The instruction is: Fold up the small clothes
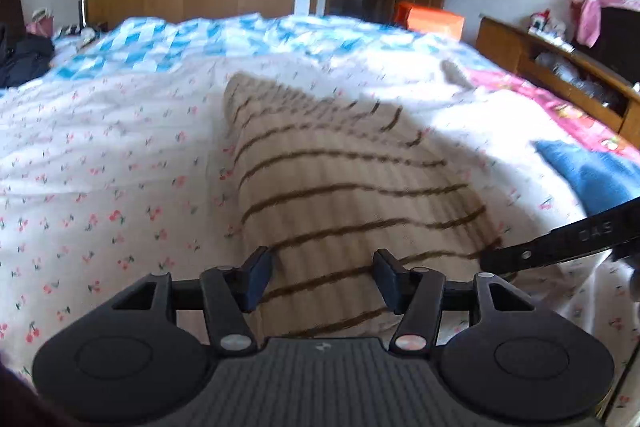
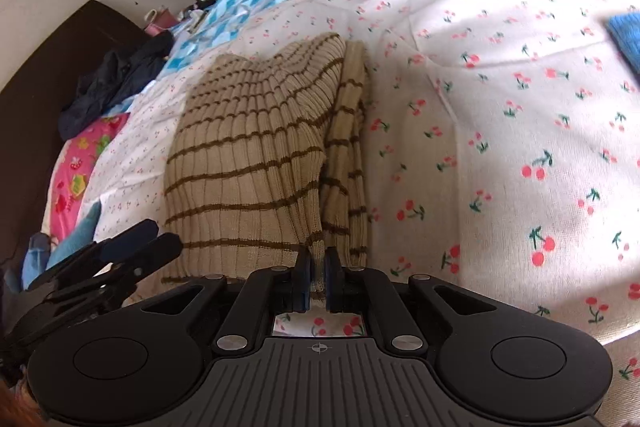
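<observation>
Low in the right wrist view, the right gripper [image 2: 318, 277] pinches the near hem of a beige ribbed sweater with brown stripes [image 2: 248, 155], which lies folded across the centre of the frame on a cherry-print sheet [image 2: 500, 131]. Across the bottom of the left wrist view, the left gripper [image 1: 324, 277] hovers spread wide above that sweater [image 1: 340, 187], holding nothing. A blue cloth [image 1: 592, 175] sits at right.

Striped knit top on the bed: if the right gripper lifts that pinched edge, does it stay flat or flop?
Likely flops: the striped knit top is soft ribbed fabric, already draped in folds on the cherry-print sheet. The right gripper pinches only one edge, so the rest should hang and stretch. Probably light and not slippery; the ribbing should give the pads grip. The left gripper is open.
</observation>
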`<action>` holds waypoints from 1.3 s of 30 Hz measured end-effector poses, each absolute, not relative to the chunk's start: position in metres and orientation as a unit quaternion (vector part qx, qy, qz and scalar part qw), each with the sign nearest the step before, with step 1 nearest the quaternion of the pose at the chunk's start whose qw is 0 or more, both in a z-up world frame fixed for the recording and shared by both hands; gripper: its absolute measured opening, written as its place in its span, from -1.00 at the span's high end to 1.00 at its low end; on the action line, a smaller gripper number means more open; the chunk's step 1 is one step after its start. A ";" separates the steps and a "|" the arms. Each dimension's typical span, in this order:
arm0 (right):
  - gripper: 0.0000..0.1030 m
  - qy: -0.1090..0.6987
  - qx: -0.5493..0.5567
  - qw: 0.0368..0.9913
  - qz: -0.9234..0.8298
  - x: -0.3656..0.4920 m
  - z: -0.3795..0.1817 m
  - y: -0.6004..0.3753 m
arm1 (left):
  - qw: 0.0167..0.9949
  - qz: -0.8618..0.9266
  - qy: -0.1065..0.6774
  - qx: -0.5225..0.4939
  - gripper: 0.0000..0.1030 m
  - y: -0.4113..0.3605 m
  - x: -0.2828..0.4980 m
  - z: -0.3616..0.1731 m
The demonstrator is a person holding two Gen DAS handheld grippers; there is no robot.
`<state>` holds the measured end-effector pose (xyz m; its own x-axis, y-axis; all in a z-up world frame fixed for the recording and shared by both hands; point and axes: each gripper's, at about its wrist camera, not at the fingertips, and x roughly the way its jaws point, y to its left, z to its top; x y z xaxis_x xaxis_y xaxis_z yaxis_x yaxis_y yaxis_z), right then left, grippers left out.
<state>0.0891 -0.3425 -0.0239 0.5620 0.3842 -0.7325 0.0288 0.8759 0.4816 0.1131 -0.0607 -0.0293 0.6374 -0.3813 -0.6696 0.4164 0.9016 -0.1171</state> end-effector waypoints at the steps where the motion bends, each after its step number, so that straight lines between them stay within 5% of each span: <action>1: 0.91 0.460 0.225 0.853 0.101 0.092 -0.028 -0.340 | 0.900 -0.217 0.376 0.020 -0.15 -0.060 0.118 -0.037; 8: 0.56 0.440 0.235 0.860 0.110 0.097 -0.004 -0.343 | 0.903 -0.221 0.368 0.024 -0.15 -0.058 0.114 -0.038; 13: 0.00 0.390 0.250 0.879 0.107 0.112 0.018 -0.349 | 0.901 -0.222 0.372 0.015 -0.15 -0.056 0.114 -0.037; 15: -0.05 0.386 0.248 0.883 0.097 0.135 0.015 -0.345 | 0.901 -0.220 0.372 0.017 -0.15 -0.058 0.115 -0.038; 21: -0.04 0.409 0.272 0.869 0.065 0.186 -0.022 -0.332 | 0.901 -0.220 0.374 0.021 -0.16 -0.059 0.115 -0.039; 25: 0.62 0.394 0.272 0.876 0.059 0.178 -0.024 -0.331 | 0.900 -0.224 0.372 0.021 -0.16 -0.057 0.115 -0.037; 39: 0.70 0.354 0.314 0.881 0.005 0.143 -0.039 -0.356 | 0.904 -0.215 0.369 -0.011 -0.18 -0.054 0.132 -0.032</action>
<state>0.1427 -0.3564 -0.0387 0.7487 0.2305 -0.6216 0.2140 0.8033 0.5558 0.1321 -0.0543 -0.0318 0.6356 -0.3963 -0.6625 0.3801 0.9076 -0.1783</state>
